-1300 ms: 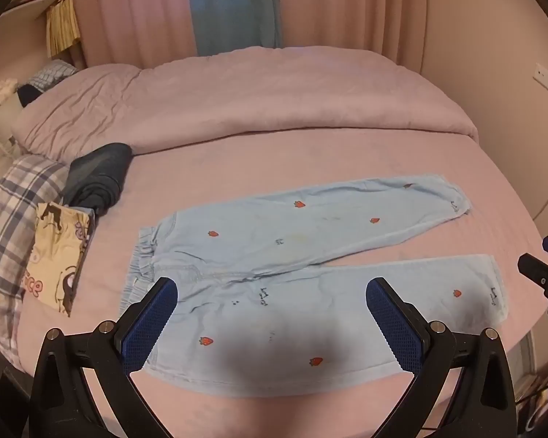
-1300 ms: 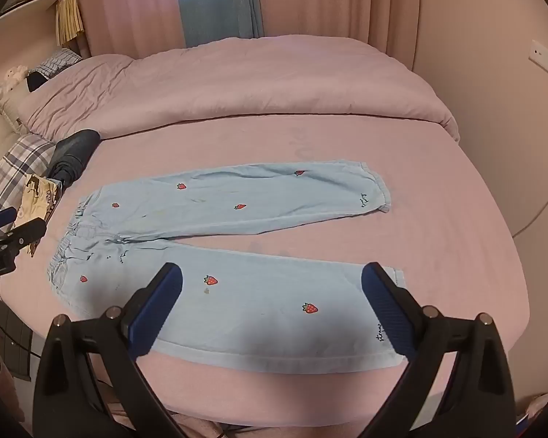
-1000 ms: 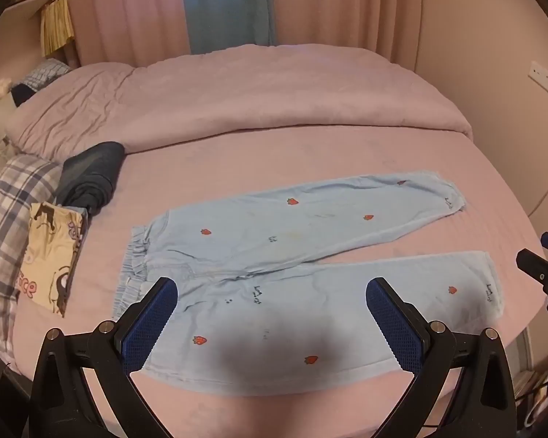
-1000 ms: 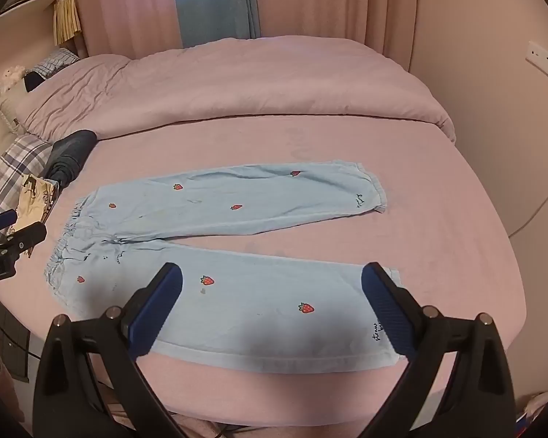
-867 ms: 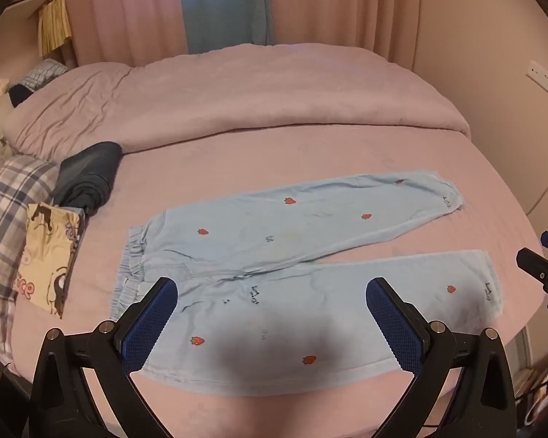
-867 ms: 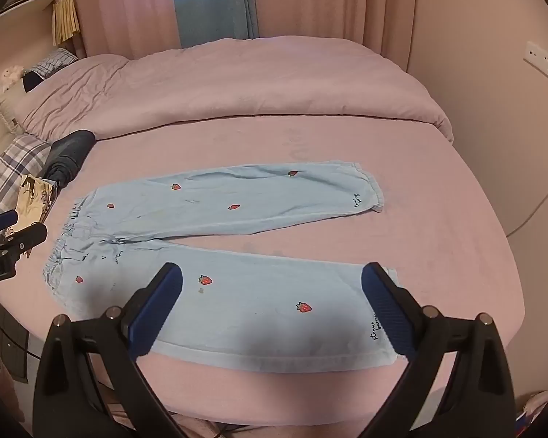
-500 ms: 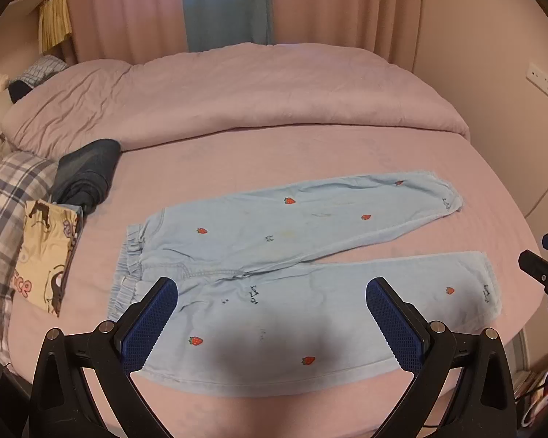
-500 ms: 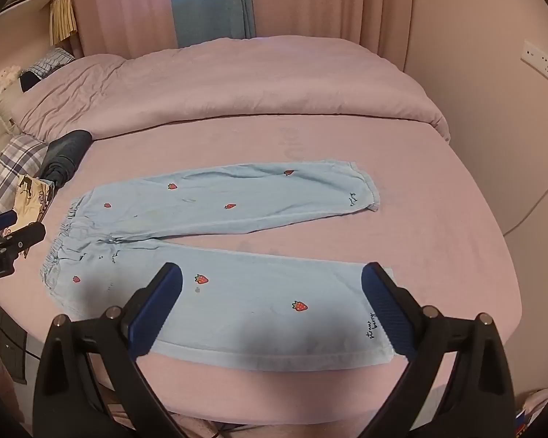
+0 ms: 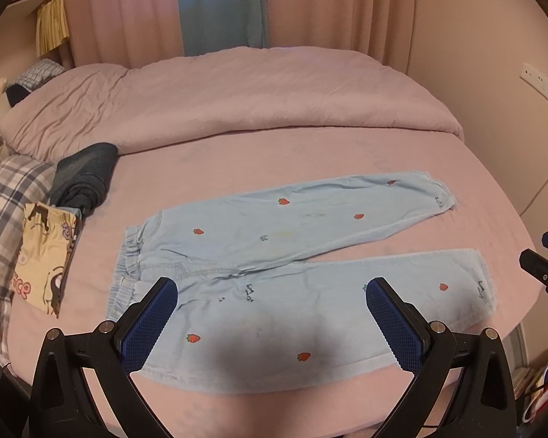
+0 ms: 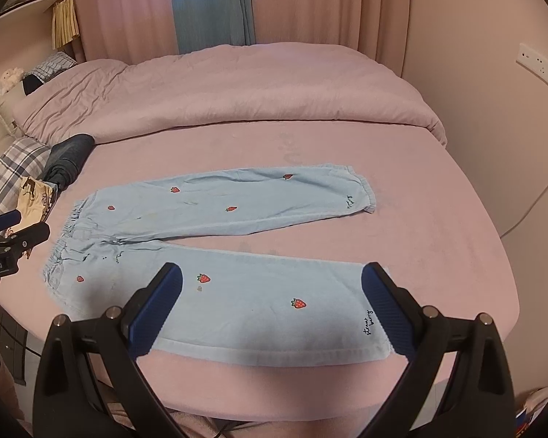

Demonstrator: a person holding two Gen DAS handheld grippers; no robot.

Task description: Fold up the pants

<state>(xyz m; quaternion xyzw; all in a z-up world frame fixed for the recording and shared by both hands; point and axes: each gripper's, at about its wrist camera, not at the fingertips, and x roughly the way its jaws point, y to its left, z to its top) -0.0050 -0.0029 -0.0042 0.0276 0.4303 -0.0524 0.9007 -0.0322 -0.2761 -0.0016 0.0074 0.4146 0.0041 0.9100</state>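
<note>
Light blue pants [image 9: 274, 255] with red strawberry prints lie flat on the pink bed [image 9: 274, 160], waistband to the left, both legs spread apart toward the right. They also show in the right wrist view [image 10: 215, 252]. My left gripper [image 9: 270, 314] is open and empty, held above the near leg close to the waistband side. My right gripper [image 10: 272, 303] is open and empty, held above the near leg toward its cuff. Each gripper's tip shows at the edge of the other's view.
A folded pink duvet [image 9: 230, 98] covers the far half of the bed. A dark folded garment [image 9: 84, 179], a plaid pillow [image 9: 3, 219] and a cartoon-print cloth [image 9: 44, 248] lie at the left. A wall [image 9: 493, 73] stands at the right; curtains hang behind.
Both grippers have drawn back and risen slightly, so the pants look a little smaller and farther. The pants have not moved. Both grippers stay open.
</note>
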